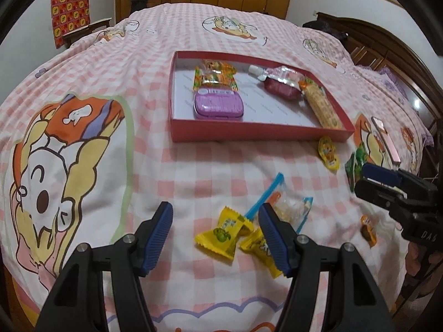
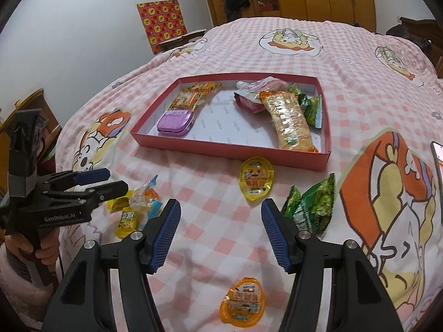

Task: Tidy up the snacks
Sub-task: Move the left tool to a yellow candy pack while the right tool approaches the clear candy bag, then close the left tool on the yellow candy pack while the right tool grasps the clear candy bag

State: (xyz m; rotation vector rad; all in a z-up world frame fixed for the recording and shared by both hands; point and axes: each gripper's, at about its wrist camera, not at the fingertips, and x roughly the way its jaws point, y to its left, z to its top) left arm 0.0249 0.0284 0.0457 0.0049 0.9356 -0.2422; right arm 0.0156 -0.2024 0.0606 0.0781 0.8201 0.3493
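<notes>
Seemingly mid-sort: both grippers, left (image 1: 217, 238) and right (image 2: 220, 238), hung released and empty over loose snacks on the bed (image 2: 221, 254), yellow candies (image 1: 221, 233) and green packet (image 2: 310, 207) awaiting the red box (image 2: 229, 149), already part-filled.

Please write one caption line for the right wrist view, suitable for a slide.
Open right tongs hover over loose snacks on a checked bedspread, before a red tray already holding several packets.

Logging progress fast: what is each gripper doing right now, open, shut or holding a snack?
Left gripper: open, jaws empty, above the yellow candies.
Right gripper: open, jaws empty, over the bedspread.
</notes>
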